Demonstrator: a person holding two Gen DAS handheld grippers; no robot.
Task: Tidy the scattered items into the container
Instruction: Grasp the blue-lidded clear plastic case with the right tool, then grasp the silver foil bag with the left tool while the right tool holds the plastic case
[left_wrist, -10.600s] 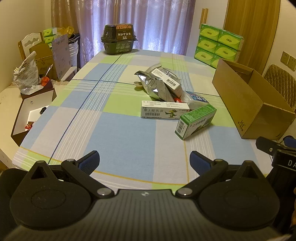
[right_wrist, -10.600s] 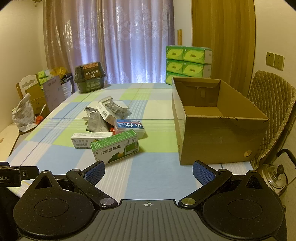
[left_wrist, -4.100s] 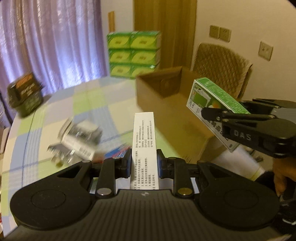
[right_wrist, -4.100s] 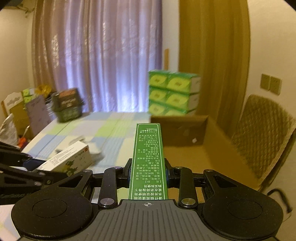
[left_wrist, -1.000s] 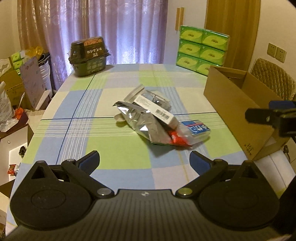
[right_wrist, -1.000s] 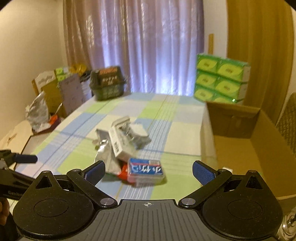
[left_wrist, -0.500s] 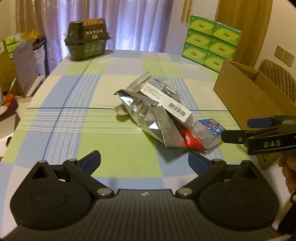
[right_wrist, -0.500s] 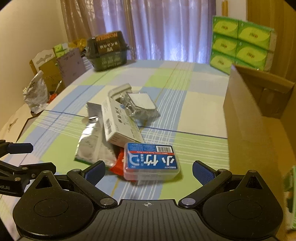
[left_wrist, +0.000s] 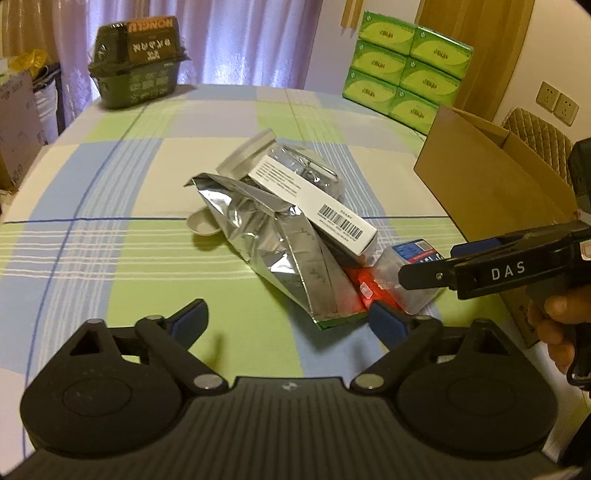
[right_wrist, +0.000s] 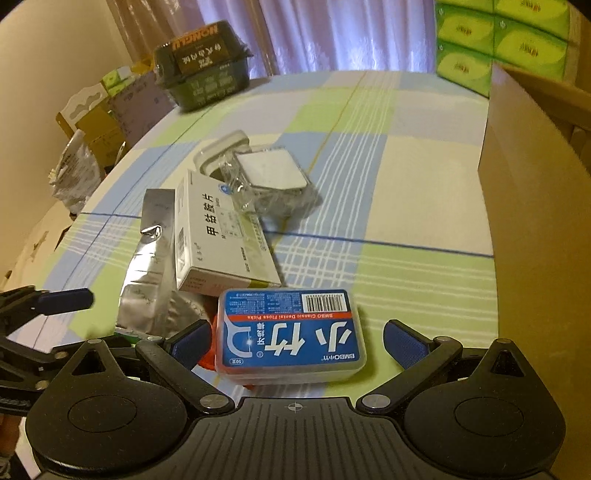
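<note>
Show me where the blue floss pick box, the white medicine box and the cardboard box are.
blue floss pick box (right_wrist: 290, 338): right wrist view, middle of its blue lid.
white medicine box (right_wrist: 221, 236): right wrist view, printed top face.
cardboard box (left_wrist: 491, 184): left wrist view, near outer wall.

One silver foil pouch (left_wrist: 280, 254) is lying at centre frame; one white carton (left_wrist: 310, 201) is resting on it; one blue floss case (right_wrist: 290, 334), one cardboard box (left_wrist: 491, 177), six green tissue packs (left_wrist: 410, 62) are showing upper right.

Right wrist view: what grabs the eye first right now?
The blue floss box, lying between the open right tool's fingers at the near edge of the pile. Behind it a white carton rests on a silver pouch, and the cardboard box stands at the right.
</note>
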